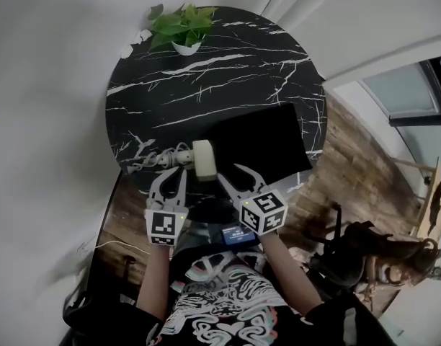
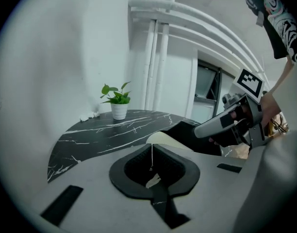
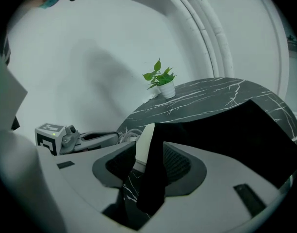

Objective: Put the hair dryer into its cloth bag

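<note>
The right gripper's (image 3: 147, 155) fingers stand apart, with a fold of the black cloth bag (image 1: 267, 144) hanging loose between them. The left gripper's (image 2: 152, 154) fingers are closed together on nothing. Just beyond the 2 grippers, the cream hair dryer (image 1: 204, 159) lies on the round marble table (image 1: 206, 85). Its end shows at the bag's left edge, and its cord (image 1: 152, 161) is bunched to the left. A potted plant (image 1: 181, 29) stands at the far rim.

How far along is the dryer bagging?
Done: nothing finished. The hair dryer lies at the cloth bag mouth, mostly outside, its cord loose beside it. In hand: right gripper jaws open around the bag's edge; left gripper shut on nothing. Left: get dryer and cord inside.
</note>
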Available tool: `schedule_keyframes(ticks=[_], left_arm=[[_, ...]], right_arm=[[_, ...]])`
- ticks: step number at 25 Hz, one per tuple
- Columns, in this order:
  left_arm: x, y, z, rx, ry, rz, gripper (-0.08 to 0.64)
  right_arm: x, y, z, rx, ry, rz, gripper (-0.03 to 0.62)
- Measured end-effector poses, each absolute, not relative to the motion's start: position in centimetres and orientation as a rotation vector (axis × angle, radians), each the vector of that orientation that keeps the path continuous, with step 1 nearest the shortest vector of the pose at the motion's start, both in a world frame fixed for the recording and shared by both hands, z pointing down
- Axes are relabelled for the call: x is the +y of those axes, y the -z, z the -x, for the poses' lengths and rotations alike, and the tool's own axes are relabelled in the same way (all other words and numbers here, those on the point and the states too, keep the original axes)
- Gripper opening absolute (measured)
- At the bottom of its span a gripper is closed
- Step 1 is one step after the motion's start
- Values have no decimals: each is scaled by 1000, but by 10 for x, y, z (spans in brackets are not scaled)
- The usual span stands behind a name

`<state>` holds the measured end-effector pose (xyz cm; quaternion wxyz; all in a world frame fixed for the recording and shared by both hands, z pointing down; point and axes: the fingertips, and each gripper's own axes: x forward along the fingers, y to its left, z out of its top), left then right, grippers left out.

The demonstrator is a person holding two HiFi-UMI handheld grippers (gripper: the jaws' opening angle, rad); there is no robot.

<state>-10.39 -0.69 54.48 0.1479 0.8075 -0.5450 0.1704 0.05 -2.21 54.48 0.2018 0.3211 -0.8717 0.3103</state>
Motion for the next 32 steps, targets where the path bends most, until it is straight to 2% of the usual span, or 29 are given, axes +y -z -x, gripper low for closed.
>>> schedule_keyframes(ticks=[6, 11, 16, 18, 30, 32], left_arm=[[-12, -561, 99, -1548, -520, -2294, 16], [-16, -567, 93, -1539, -534, -2297, 17], [-22, -570, 91, -1546, -549, -2295, 17], [-23, -570, 92, -1544, -552, -2293, 17], [-12, -579, 115, -1384, -851, -2414, 18], [-13, -573, 120, -1370, -856, -2438, 41]], right_arm=[[-28, -566, 7, -2420, -992, -808, 173], [-28, -576, 11, -2421, -1070, -726, 172], [-26, -574, 15, -2455, -1063, -650, 103], [-27, -574, 13, -2443, -1023, -653, 29], [-36, -558, 4, -2444, -920, -683, 26], [-36, -556, 5, -2445, -917, -689, 26]])
